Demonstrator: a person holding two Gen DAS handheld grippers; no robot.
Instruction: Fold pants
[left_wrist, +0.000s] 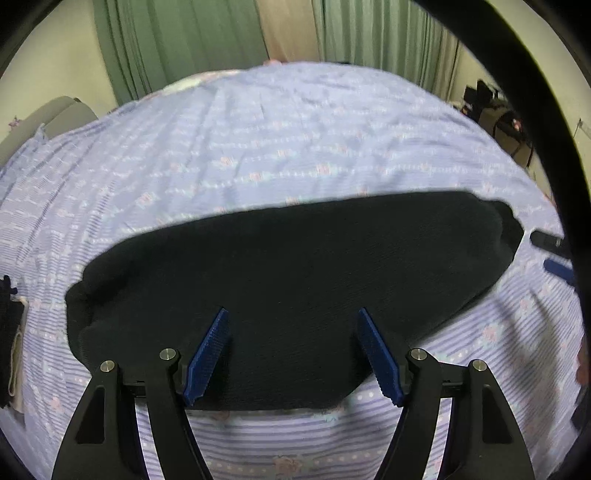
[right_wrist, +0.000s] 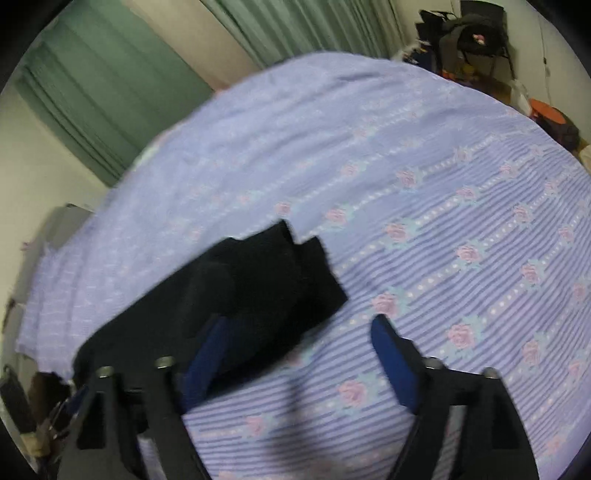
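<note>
The black pants (left_wrist: 295, 266) lie folded in a thick bundle across the lilac striped bedspread (left_wrist: 258, 147). My left gripper (left_wrist: 291, 317) is open and empty, its blue pads above the near half of the bundle. In the right wrist view the pants (right_wrist: 258, 288) sit to the left, their cut ends toward the middle of the bed. My right gripper (right_wrist: 299, 321) is open and empty, its left pad over the pants' near edge, its right pad over bare bedspread (right_wrist: 443, 221). The right gripper's fingertips (left_wrist: 554, 254) show at the right edge of the left wrist view.
Green curtains (left_wrist: 177, 44) hang behind the bed. A chair with dark bags (right_wrist: 476, 33) stands at the far right corner. A grey seat (left_wrist: 55, 114) is beyond the bed's left side. Dark items (left_wrist: 7, 332) lie at the left edge of the bed.
</note>
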